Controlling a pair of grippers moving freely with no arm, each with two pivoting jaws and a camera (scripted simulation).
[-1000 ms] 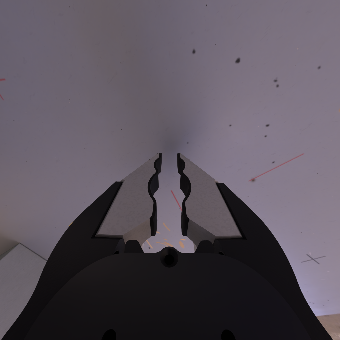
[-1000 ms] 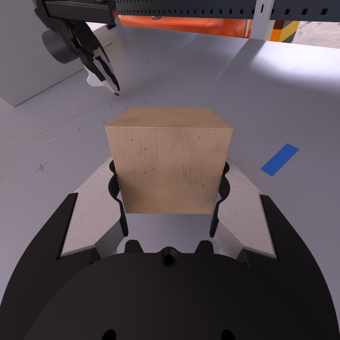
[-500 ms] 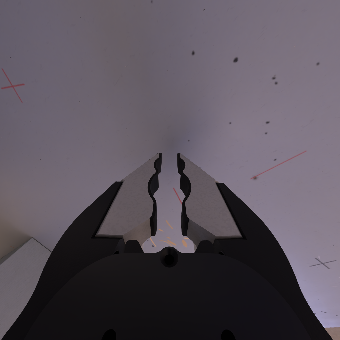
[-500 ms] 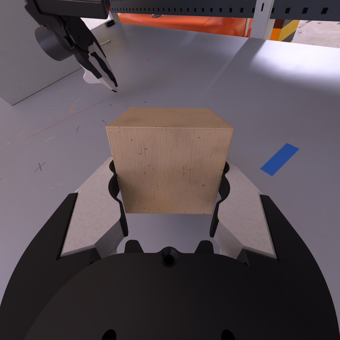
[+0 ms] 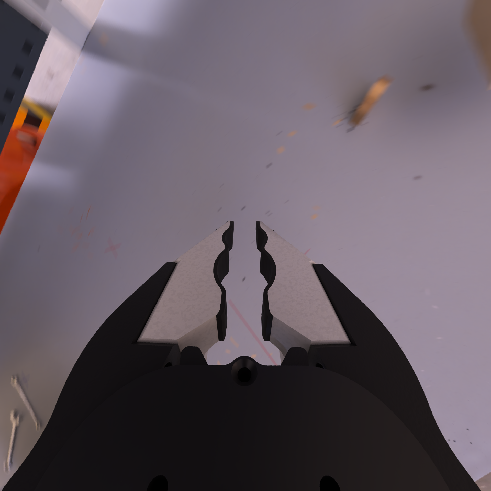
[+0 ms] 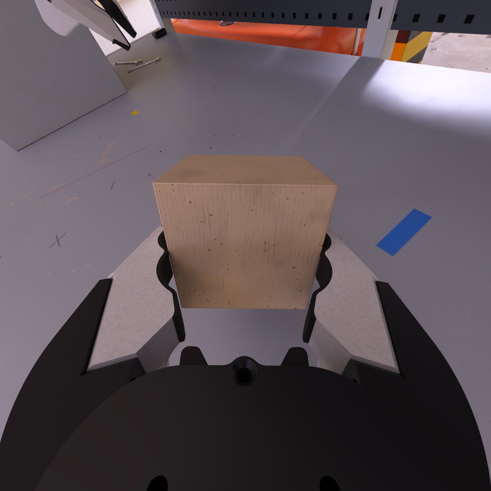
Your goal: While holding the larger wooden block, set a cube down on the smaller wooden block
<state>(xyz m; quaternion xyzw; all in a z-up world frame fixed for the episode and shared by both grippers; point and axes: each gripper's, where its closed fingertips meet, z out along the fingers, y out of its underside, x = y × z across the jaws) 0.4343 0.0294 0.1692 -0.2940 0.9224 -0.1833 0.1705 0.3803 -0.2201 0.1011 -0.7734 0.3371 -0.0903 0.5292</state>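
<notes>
My right gripper is shut on the larger wooden block, a tan cube held just above the grey table. My left gripper holds nothing, its jaws nearly together with a narrow gap. It also shows in the right wrist view, high at the back left, well away from the block. The left wrist view is blurred by motion. A tan shape sits at its top right edge; I cannot tell what it is. No smaller block or other cube is in view.
A grey box stands at the back left. Two wrenches lie behind it, also in the left wrist view. A blue tape strip lies at the right. A dark shelf rack and an orange object line the back edge.
My left gripper has risen and swung toward the back left, away from the table, and its view now looks across the table. My right gripper and the block have not moved.
</notes>
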